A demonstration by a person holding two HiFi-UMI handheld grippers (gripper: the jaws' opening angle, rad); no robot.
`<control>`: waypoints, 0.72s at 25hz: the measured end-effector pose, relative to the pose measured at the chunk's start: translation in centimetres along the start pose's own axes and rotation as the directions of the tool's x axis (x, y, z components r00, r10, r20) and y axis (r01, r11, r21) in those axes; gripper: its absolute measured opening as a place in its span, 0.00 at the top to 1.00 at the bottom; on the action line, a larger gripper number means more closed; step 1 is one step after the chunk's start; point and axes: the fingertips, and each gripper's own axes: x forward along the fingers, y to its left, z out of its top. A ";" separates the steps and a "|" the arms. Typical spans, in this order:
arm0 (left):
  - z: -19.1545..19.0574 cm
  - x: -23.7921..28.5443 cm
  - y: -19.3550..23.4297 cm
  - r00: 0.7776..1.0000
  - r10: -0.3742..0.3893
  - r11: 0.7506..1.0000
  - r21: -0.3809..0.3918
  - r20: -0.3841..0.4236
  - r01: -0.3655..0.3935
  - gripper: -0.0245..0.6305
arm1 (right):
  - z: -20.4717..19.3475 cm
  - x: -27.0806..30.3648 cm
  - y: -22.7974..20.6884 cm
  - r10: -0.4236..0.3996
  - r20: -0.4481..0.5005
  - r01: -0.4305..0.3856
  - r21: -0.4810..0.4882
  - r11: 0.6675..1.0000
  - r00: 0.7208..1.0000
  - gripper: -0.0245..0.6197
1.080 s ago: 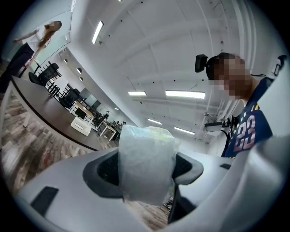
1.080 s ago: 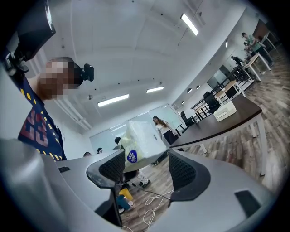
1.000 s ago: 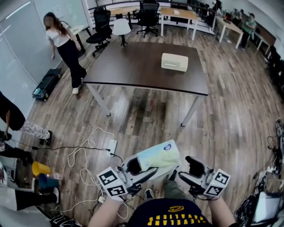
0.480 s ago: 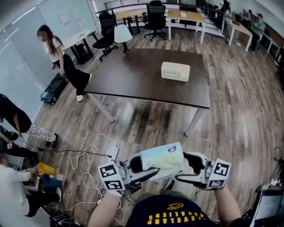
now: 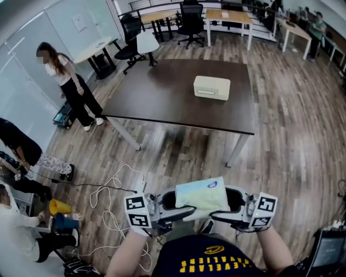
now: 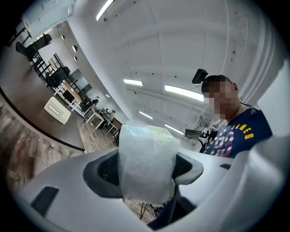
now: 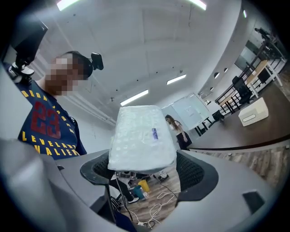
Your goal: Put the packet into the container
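- Open-plan office; wood-plank floor (image 5: 281, 124) throughout.
- Well ahead of the left gripper (image 5: 174, 205) and right gripper (image 5: 230, 204): large dark table (image 5: 162, 97) on angled white legs.
- Beyond it, far from both: black swivel chairs (image 5: 190, 16), light wooden desks (image 5: 227, 15), people seated at the back right (image 5: 319, 24).
- Far left of the left gripper: pale partition wall (image 5: 32, 59), a person (image 5: 67, 86) standing beside it.
- Just left of the left gripper: power strip (image 5: 138, 186) with loose white cables (image 5: 105, 186) on the floor.
- Overhead: ceiling strip lights (image 6: 183, 92).
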 end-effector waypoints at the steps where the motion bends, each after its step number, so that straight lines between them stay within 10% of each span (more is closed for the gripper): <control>1: -0.2 0.4 0.3 1.000 -0.007 1.000 0.002 -0.027 0.007 0.53 | 0.0 0.1 -0.1 0.011 -0.001 -0.011 0.015 1.000 1.000 0.34; 10: 1.1 4.3 4.9 0.975 -0.075 0.991 0.091 -0.207 0.095 0.49 | 3.3 -0.7 -4.2 -0.053 0.061 0.057 -0.063 0.996 0.997 0.50; 18: 11.2 1.1 12.4 0.972 0.079 0.941 0.338 -0.223 0.001 0.46 | 7.9 0.2 -12.6 -0.182 0.061 0.189 -0.141 0.972 0.981 0.50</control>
